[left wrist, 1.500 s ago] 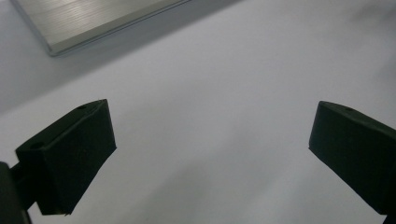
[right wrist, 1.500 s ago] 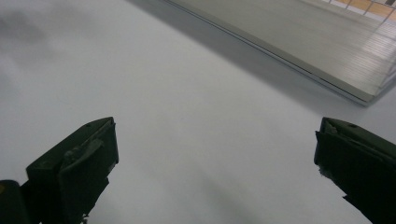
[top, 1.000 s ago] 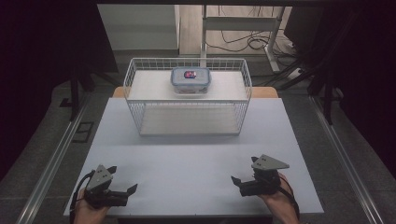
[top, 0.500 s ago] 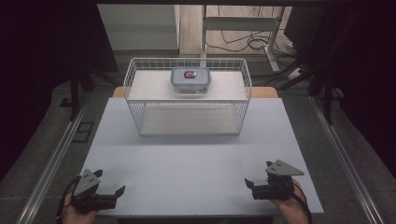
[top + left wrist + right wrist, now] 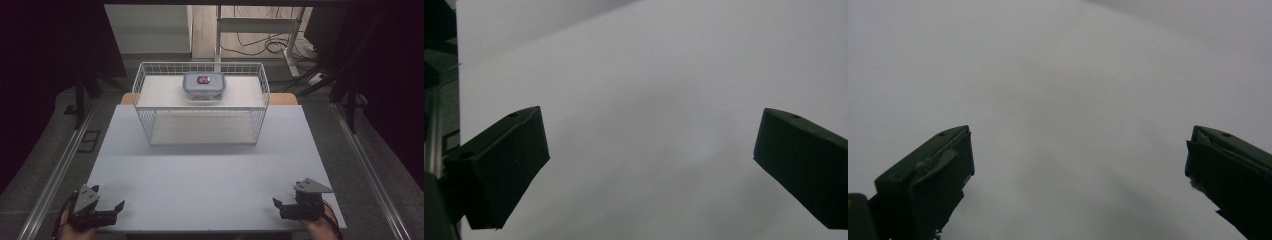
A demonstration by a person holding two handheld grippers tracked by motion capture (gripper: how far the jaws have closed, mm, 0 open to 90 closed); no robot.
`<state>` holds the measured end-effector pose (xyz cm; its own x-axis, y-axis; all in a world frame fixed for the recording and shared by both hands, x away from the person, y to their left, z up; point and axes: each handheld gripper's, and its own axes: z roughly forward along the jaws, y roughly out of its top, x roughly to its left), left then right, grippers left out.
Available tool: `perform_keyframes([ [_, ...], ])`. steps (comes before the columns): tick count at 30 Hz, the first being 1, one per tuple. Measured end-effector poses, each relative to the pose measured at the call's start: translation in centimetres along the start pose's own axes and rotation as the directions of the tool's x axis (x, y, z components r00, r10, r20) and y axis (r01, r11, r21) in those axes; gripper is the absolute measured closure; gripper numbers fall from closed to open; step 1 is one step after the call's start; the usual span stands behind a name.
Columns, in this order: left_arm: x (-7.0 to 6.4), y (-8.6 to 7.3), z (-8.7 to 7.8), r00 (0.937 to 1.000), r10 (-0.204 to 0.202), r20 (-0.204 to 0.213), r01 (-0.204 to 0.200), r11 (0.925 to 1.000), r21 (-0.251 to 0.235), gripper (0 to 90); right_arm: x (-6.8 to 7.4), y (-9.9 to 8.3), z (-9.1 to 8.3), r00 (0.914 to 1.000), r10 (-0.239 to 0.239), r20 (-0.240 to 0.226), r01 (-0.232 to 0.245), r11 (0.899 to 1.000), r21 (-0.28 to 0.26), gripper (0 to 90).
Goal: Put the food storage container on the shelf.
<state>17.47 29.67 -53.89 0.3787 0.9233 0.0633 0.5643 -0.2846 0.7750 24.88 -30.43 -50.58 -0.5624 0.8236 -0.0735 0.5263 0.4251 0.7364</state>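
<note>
Dark floor and cables surround the pale table (image 5: 210, 170) we work at. On its far half stands a white wire basket (image 5: 200, 102), its long axis running left to right across the table. Inside it, toward the back and about midway along, sits a clear lidded container (image 5: 204, 84) with a red and dark label on top; its longer side also runs left to right. We hold our left gripper (image 5: 107, 214) at the near left corner and our right gripper (image 5: 281, 206) at the near right corner, both low over bare tabletop and well apart from the basket. Each points inward toward the other. In both gripper views the black jaws stand spread wide with nothing between them.
</note>
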Motion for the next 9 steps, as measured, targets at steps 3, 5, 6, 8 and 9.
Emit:
perform_keyframes([
  [3,0.31,-0.27,0.36,0.9999,-0.016,0.002,0.016,0.9995,0.027,0.8,-0.16,-0.32,0.25,0.9999,0.008,-0.011,-0.008,1.000,0.026,0.0],
  [5,0.47,-0.41,0.57,0.9994,-0.032,0.014,0.031,0.9986,0.042,0.7,-0.13,-0.42,0.42,0.9998,0.009,-0.016,-0.008,0.999,0.045,0.0],
  [6,0.52,-0.47,0.71,0.9992,-0.035,0.018,0.034,0.9980,0.053,0.6,-0.08,-0.44,0.51,0.9998,0.008,-0.016,-0.007,0.999,0.048,0.0],
  [8,0.47,-0.52,0.96,0.9992,-0.031,0.025,0.029,0.9968,0.074,0.2,0.02,-0.44,0.63,0.9999,-0.002,-0.015,0.003,0.998,0.059,0.0],
  [9,0.37,-0.49,1.05,0.9992,-0.029,0.027,0.027,0.9967,0.077,0.2,0.06,-0.44,0.70,0.9999,-0.005,-0.013,0.006,0.998,0.060,0.0],
])
